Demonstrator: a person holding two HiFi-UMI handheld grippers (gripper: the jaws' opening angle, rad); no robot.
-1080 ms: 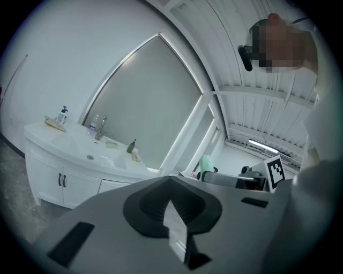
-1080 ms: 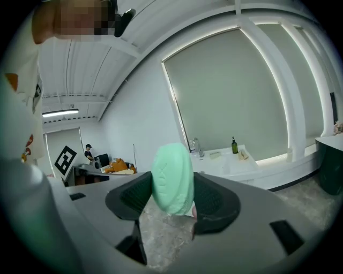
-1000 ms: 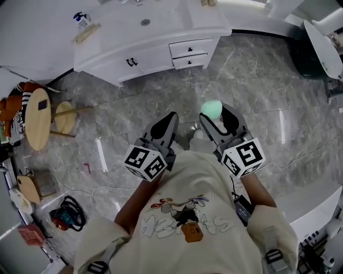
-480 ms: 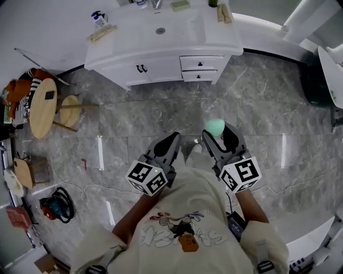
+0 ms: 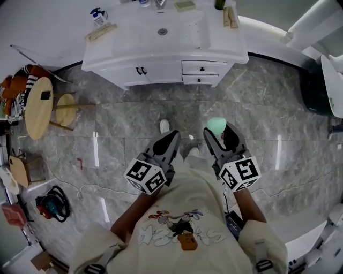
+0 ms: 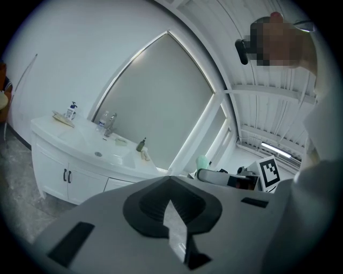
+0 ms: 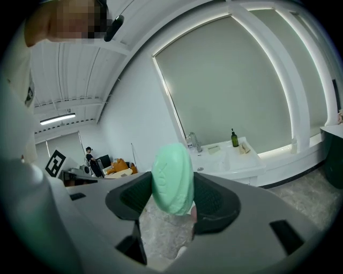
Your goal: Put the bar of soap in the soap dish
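A mint-green bar of soap [image 7: 172,179] stands on edge between the jaws of my right gripper [image 7: 172,199], which is shut on it. In the head view that gripper [image 5: 218,132] holds the soap [image 5: 216,125] over the grey marble floor, well short of the white vanity [image 5: 161,53]. A small pale green soap dish [image 5: 185,5] lies on the countertop behind the sink basin [image 5: 163,31]; the dish [image 6: 121,141] also shows in the left gripper view. My left gripper [image 5: 167,141] hangs beside the right one, shut and holding nothing.
On the counter stand a pump bottle [image 5: 97,16] at the left and a dark bottle [image 5: 220,4] at the right. A round wooden table [image 5: 37,107] and a stool [image 5: 66,109] stand at the left. A dark green tub [image 5: 316,85] is at the right.
The head view has tilted so the whole vanity top now shows. Both grippers sit slightly lower in the frame. The soap stays held in the right gripper.
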